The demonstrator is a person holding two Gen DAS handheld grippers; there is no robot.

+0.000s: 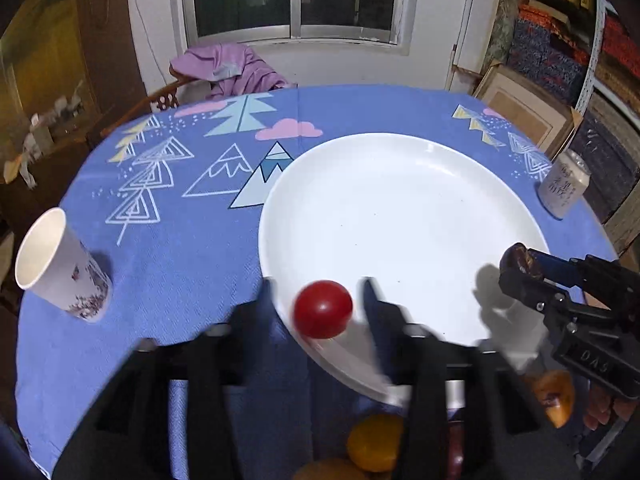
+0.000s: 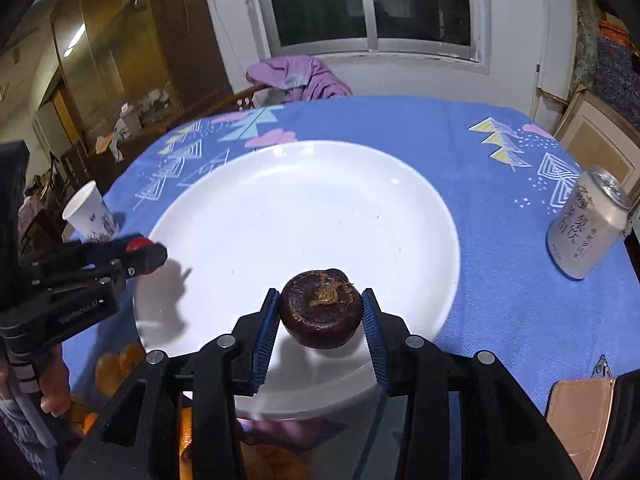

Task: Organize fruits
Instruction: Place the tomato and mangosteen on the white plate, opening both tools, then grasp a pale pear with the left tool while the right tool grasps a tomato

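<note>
Far left a paper cup (image 1: 60,266) stood upright on the blue cloth (image 1: 192,264); the left gripper (image 1: 318,300) was spread, the red fruit (image 1: 323,309) loose between its fingers over the plate's (image 1: 400,208) near rim. The right gripper (image 2: 320,316) pinched a dark round fruit (image 2: 320,307), stem scar up, over the plate. Far right, a can (image 2: 588,222)
</note>
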